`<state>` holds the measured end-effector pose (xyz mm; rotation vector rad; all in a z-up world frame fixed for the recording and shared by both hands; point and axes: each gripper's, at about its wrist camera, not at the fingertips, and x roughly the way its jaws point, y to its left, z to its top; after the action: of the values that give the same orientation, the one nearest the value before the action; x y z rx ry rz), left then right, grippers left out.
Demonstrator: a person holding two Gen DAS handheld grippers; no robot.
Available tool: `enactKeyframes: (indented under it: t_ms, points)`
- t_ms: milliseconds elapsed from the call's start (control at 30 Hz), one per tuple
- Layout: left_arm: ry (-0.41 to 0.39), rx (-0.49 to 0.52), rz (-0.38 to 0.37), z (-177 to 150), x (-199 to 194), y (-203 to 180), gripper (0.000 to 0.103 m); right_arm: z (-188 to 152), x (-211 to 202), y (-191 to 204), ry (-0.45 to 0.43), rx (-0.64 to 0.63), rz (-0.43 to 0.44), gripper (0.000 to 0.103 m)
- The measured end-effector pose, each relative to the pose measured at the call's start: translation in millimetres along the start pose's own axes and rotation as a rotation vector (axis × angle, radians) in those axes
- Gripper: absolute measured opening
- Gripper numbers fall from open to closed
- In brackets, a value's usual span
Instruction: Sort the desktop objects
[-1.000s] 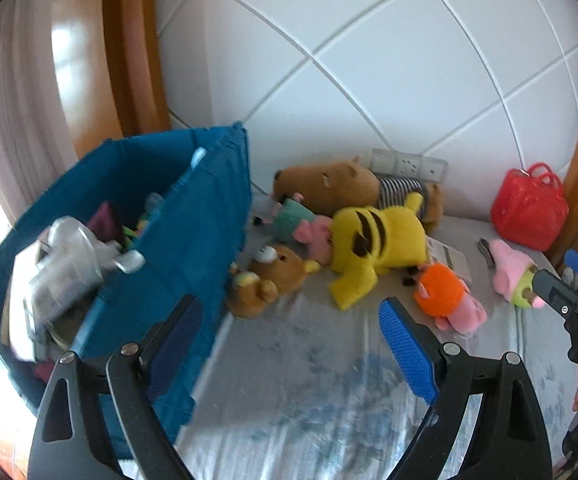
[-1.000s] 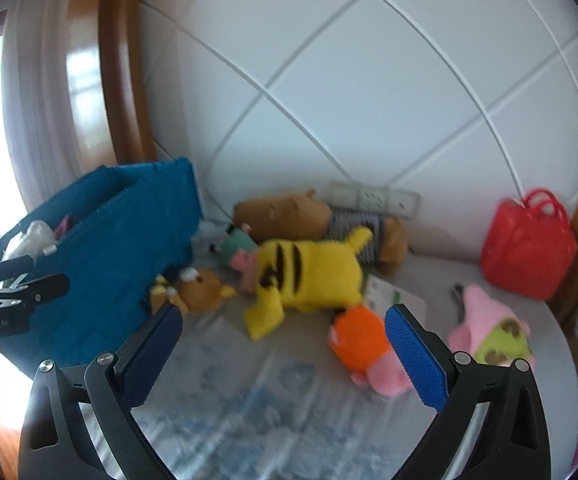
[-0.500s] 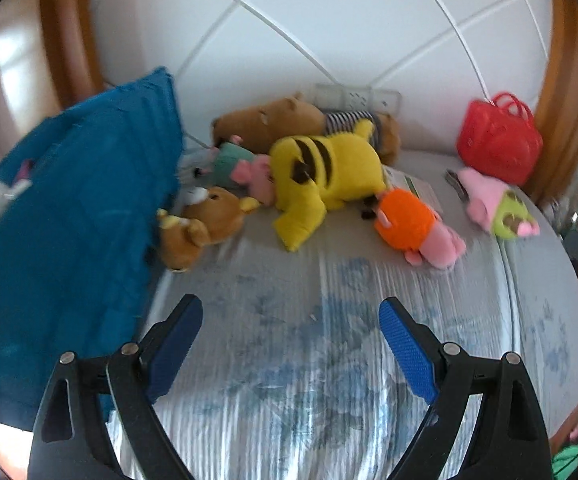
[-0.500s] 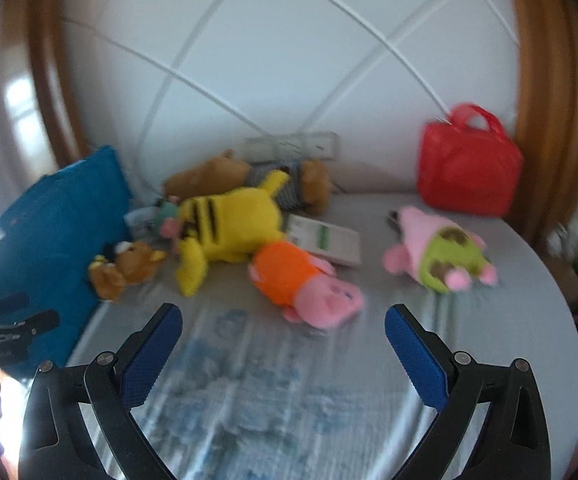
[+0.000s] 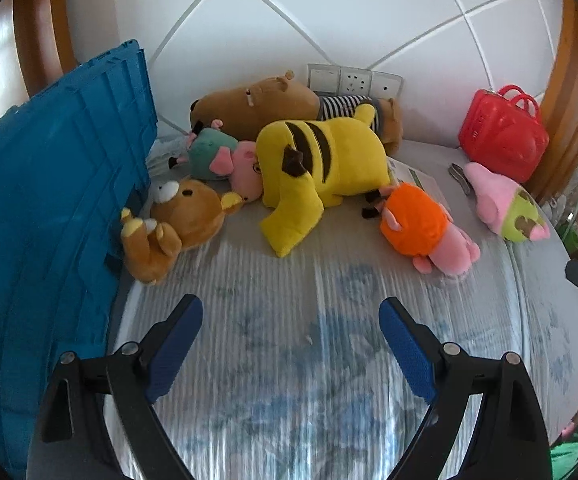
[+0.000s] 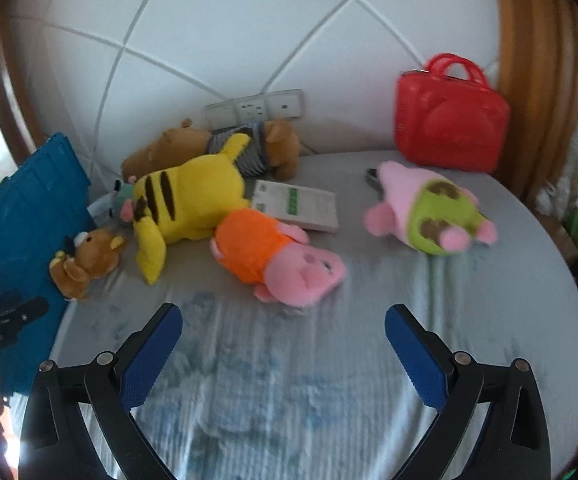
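Both views have dropped since a second ago: wall fills less of them, the covered table (image 5: 329, 360) fills more, and the blue crate (image 5: 49, 208) interior is gone from the left view, only its outer wall showing. Plush toys lie in a heap right of the crate: small brown bear (image 5: 177, 224) touching the crate wall, yellow striped plush (image 5: 321, 168) just beyond it, orange-and-pink pig (image 6: 277, 260) further from the crate, pink-and-green plush (image 6: 429, 212) well apart, near the red toy case (image 6: 449, 120). Judgement: all light, soft, squashy, not fragile or slippery; pinch across the body or a fat limb (the pig's orange middle looks easiest), jaws will sink in. Left gripper (image 5: 289, 340) tilts down over bare cloth, nearer than the bear, fingers spread wide, nothing between them. Right gripper (image 6: 285, 344) likewise angled down, just short of the pig, wide apart, empty.
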<state>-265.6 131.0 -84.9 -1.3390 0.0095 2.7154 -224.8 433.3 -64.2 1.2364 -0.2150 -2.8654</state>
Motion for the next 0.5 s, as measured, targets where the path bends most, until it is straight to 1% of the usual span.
enactKeyframes:
  t_ms: [200,333,433,500]
  points:
    - [0.035,-0.051,0.025,36.6,39.9,-5.1,0.091,50.9,61.4,25.0,0.047,-0.151,0.066,0.103]
    - [0.073,-0.076,0.051,65.6,83.0,-14.1,0.091,83.2,111.3,36.2,0.083,-0.226,0.105,0.103]
    - [0.069,-0.101,0.045,82.4,107.0,-15.1,0.091,103.9,146.6,44.7,0.092,-0.278,0.141,0.103]
    - [0.073,-0.094,0.058,92.2,126.6,-16.3,0.091,116.6,175.4,52.5,0.098,-0.324,0.153,0.103]
